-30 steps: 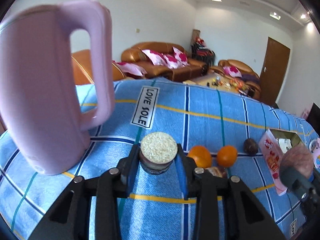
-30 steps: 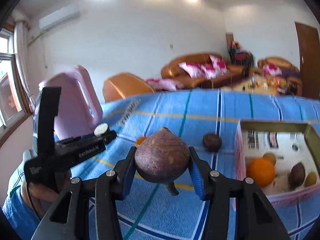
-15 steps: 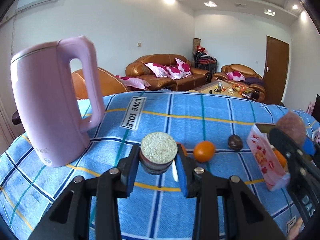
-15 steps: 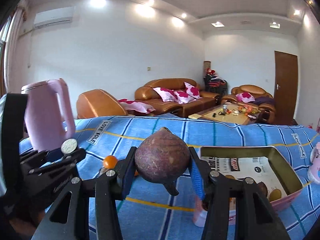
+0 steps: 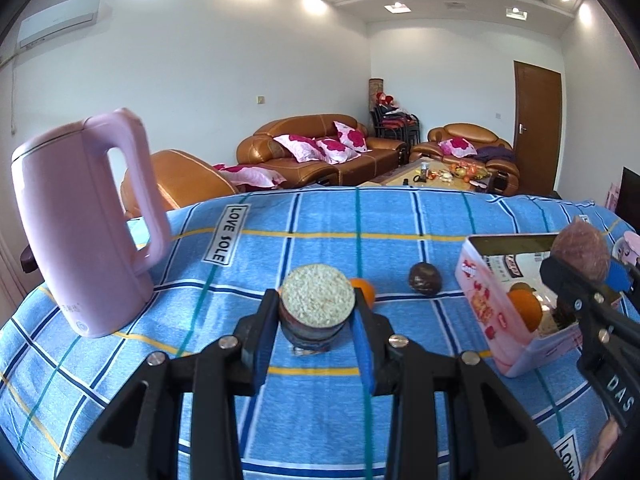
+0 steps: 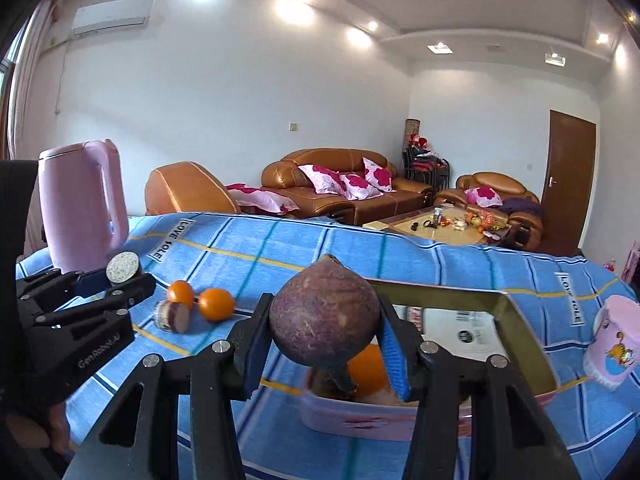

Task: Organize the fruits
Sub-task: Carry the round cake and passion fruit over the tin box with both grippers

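The blue checked cloth carries white tags reading "LOVE SOLE". The left gripper's body shows "GenRobot.AI" in the right wrist view, and the right gripper's arm shows "DAS" in the left one. The box liner has print too small to read.

The left gripper is clamped on a cut taro piece, a short cylinder standing upright with its speckled pale cut face up. It is held above the cloth, near the pink kettle.

The right gripper is clamped on a whole purple taro. Its long axis runs roughly vertical, pointed tip up and a stub at the bottom. It hangs over the near end of the pink box, just above an orange lying inside.

On the cloth between the grippers lie two more oranges side by side, and another cut taro piece on its side, purple cut face toward the right camera, touching the left orange. A dark round fruit, perhaps a passion fruit, sits just left of the box. A pink cup stands right of the box.
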`<state>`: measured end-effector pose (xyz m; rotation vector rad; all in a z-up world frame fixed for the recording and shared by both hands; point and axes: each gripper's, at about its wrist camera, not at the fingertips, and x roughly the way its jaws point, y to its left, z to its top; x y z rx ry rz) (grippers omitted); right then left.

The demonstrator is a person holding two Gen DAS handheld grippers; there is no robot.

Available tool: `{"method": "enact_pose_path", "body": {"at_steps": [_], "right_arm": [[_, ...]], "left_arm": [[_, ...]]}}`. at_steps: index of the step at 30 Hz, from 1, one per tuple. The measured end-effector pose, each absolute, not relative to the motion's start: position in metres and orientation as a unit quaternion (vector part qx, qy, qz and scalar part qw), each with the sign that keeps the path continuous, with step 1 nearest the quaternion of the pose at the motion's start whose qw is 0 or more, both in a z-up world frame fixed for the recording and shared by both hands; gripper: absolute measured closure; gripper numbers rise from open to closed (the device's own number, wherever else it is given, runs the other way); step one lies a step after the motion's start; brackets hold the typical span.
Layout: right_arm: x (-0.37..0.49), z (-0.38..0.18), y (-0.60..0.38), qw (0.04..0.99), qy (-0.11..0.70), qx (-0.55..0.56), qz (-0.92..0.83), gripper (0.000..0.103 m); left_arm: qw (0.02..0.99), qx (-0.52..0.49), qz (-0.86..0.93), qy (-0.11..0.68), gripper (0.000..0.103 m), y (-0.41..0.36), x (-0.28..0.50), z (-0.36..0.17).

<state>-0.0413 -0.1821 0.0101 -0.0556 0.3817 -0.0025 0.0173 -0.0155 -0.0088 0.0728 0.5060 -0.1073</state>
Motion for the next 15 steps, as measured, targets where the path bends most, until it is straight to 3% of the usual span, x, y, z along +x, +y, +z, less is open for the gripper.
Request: {"method": "enact_pose_path", "body": {"at_steps": [15], "right_arm": [[-0.046, 0.028, -0.252, 0.985, 0.158, 0.008, -0.072, 0.052]], "left_arm": [[0.963, 0.019, -0.1, 0.25, 0.066, -0.067, 0.02, 0.01]]}}
